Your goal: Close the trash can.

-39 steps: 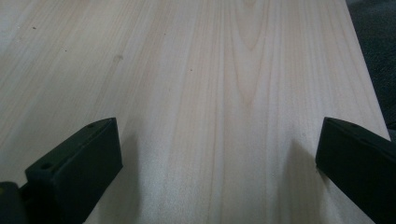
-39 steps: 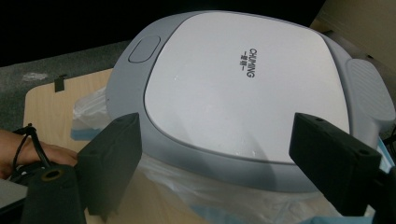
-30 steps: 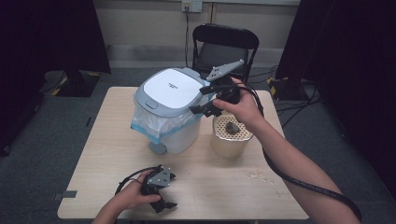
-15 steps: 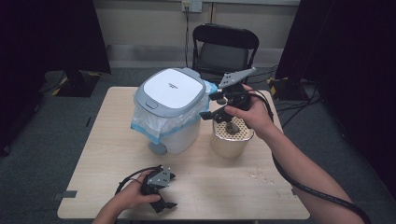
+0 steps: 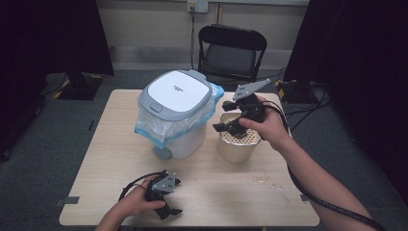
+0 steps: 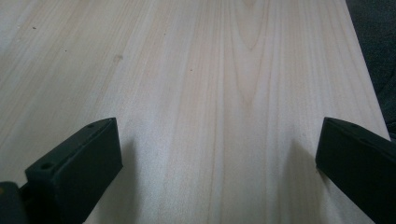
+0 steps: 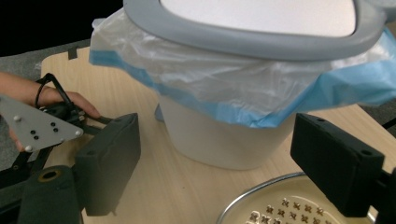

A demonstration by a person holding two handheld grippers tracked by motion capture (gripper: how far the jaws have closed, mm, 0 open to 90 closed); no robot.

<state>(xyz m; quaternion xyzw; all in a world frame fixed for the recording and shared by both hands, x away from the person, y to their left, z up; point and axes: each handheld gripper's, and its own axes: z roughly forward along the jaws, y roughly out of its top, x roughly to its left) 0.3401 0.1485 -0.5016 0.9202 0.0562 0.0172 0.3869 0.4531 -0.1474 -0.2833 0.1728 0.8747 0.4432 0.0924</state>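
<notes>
A white bin with a shut grey lid [image 5: 175, 94] and a blue-edged plastic liner stands at the table's far middle. To its right sits a cream canister with a perforated metal top [image 5: 238, 144]. My right gripper [image 5: 225, 129] hovers over the canister's left rim, jaws open and pointing at the bin. In the right gripper view, nothing lies between the jaws of my right gripper [image 7: 219, 158]; the bin [image 7: 224, 135] is beyond them and the perforated top [image 7: 280, 207] below. My left gripper [image 5: 177, 196] rests near the front edge. My left gripper [image 6: 215, 158] stands open over bare wood.
The wooden table [image 5: 110, 159] has free room at left and front right, where a few crumbs [image 5: 267, 180] lie. A black folding chair [image 5: 231, 50] stands behind the table. Cables trail from both grippers. Grey floor surrounds the table.
My right gripper has moved rightward and down, from beside the bin's lid to above the canister's left rim. The left hand and its gripper have stayed put.
</notes>
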